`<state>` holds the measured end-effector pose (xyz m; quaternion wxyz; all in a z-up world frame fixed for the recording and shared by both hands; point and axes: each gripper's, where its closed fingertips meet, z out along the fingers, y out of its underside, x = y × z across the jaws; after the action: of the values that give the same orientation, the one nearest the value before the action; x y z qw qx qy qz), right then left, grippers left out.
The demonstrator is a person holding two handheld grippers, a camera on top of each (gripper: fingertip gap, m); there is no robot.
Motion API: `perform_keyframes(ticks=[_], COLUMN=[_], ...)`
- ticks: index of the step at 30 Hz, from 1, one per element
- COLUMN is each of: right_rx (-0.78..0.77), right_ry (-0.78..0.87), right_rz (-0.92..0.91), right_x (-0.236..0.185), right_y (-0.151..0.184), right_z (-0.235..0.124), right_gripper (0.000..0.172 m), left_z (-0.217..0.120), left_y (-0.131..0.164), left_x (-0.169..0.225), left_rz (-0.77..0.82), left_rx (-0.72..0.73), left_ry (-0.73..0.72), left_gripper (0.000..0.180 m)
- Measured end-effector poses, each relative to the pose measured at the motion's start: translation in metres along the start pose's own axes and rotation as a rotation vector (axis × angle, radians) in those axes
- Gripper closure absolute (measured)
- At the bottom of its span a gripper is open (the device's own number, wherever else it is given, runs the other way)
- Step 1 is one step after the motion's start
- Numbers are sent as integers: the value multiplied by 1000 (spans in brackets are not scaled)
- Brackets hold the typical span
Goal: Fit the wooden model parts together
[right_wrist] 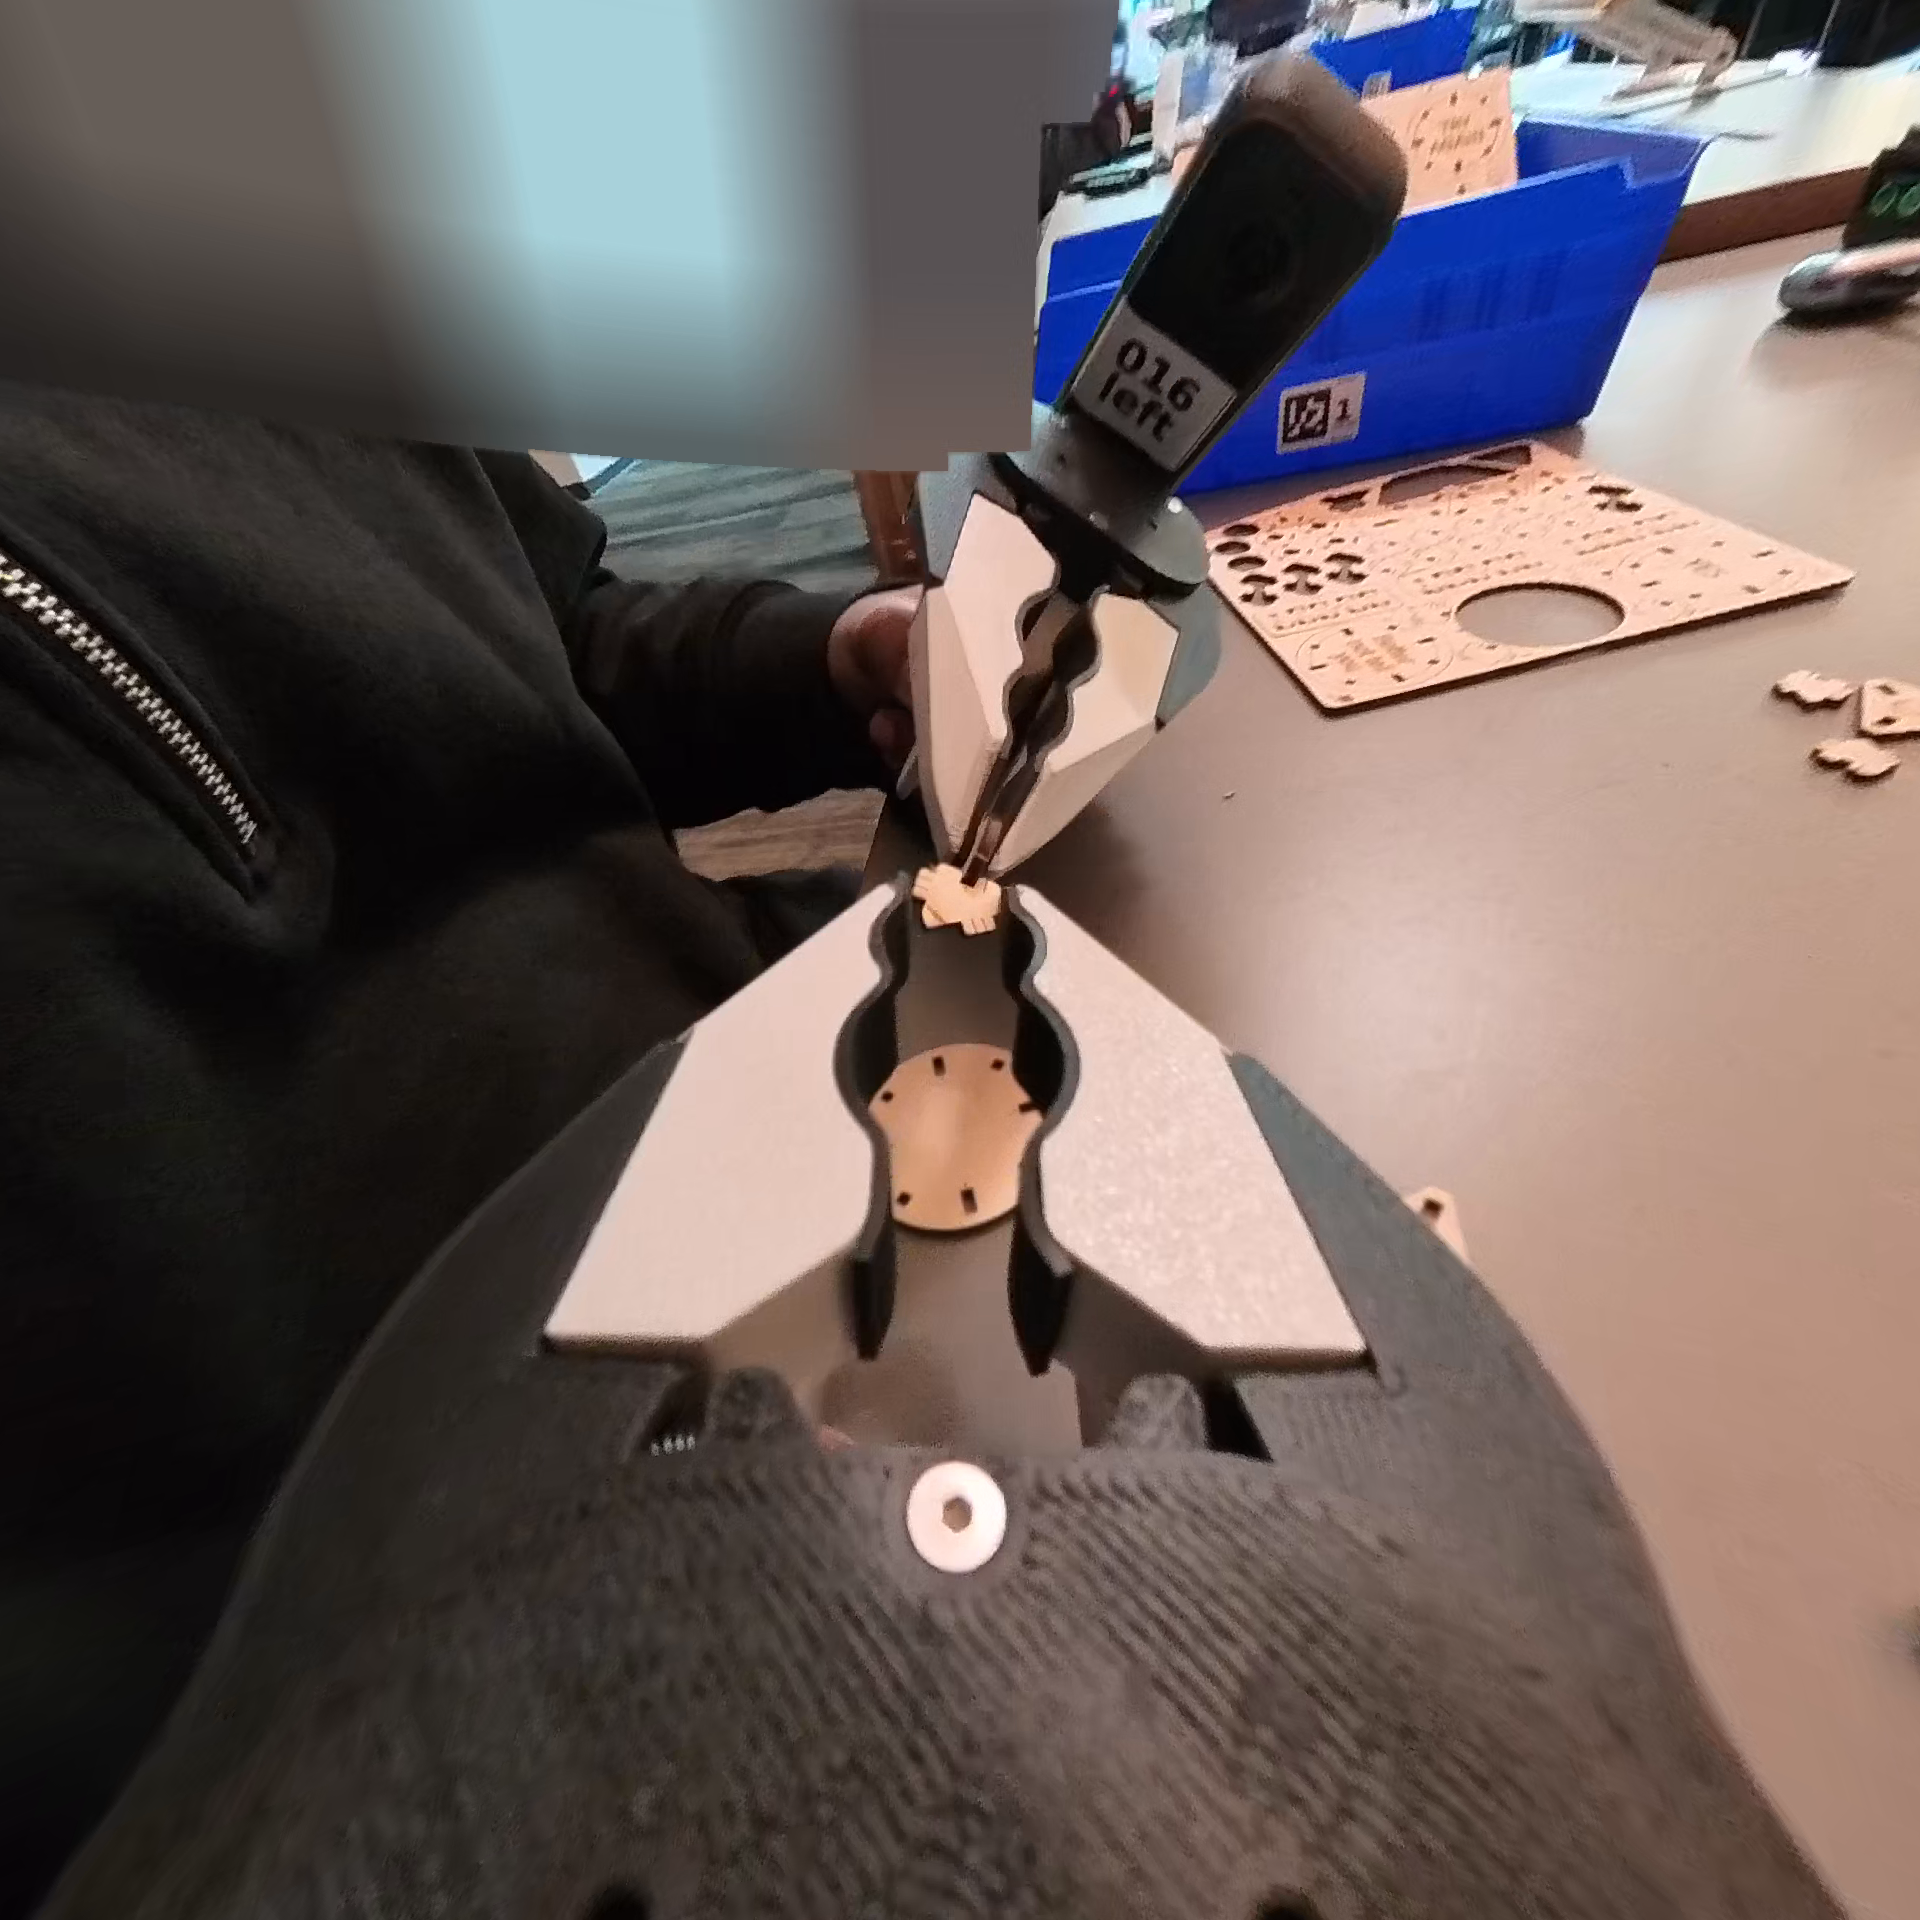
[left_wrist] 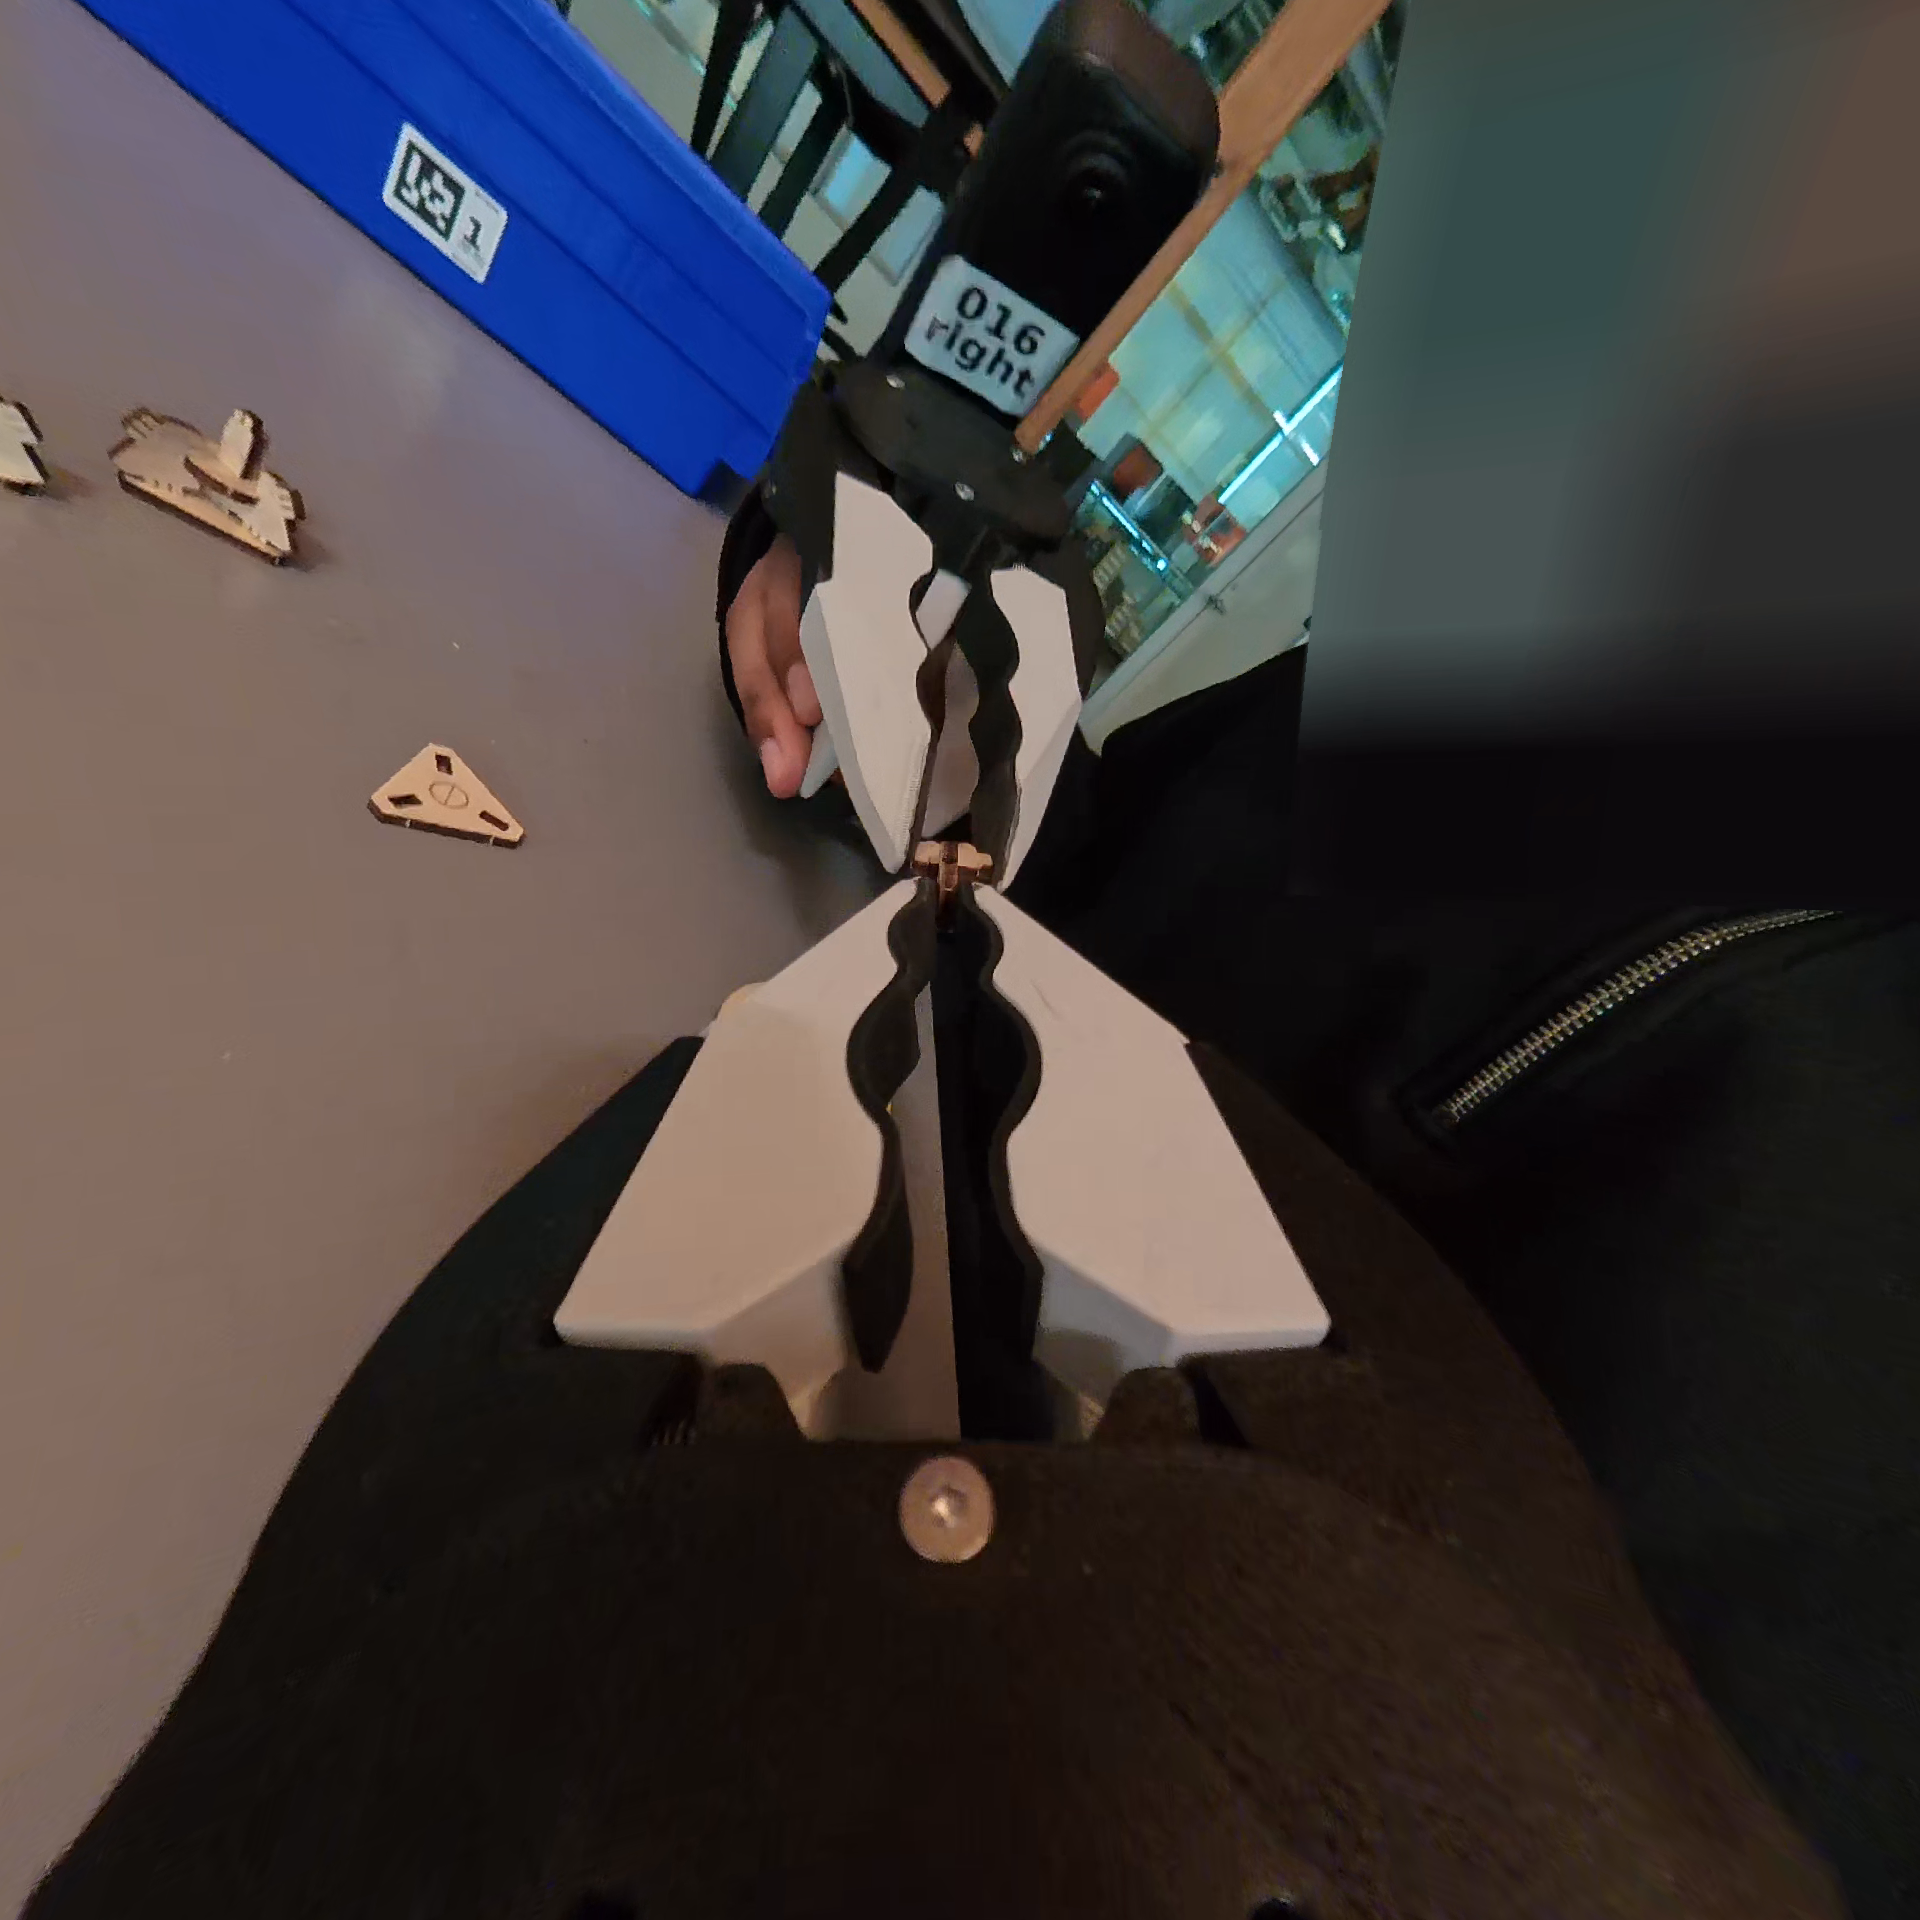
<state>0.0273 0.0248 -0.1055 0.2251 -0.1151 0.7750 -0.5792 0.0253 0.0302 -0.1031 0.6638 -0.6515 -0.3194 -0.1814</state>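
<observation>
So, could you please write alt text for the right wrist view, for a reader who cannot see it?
Two white-fingered grippers meet tip to tip above a grey table: the right gripper holds a small notched plywood piece across its width, and the left gripper pinches a thin wooden piece slotted into it. A round plywood disc lies below.

A workshop is suggested: a laser-cut plywood sheet (right_wrist: 1538, 582) at two o'clock, a blue bin (right_wrist: 1475, 301) beyond, on a grey table (right_wrist: 1455, 987).
</observation>
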Motion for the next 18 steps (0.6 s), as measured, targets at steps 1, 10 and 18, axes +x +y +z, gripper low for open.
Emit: perform_keyframes(ticks=[1, 10, 18], right_rx=[-12, -68, -77], right_ry=[-16, -132, -176], right_rz=[20, 128, 207], right_x=[-1, -11, -12], right_y=[2, 10, 12], right_z=[0, 1, 1], right_gripper=[157, 157, 158], left_z=[1, 6, 9], left_y=[2, 16, 21], left_x=[0, 3, 2], left_rz=[-3, -52, -41], left_rx=[-16, -112, -145], left_ry=[1, 41, 25], left_gripper=[180, 180, 180])
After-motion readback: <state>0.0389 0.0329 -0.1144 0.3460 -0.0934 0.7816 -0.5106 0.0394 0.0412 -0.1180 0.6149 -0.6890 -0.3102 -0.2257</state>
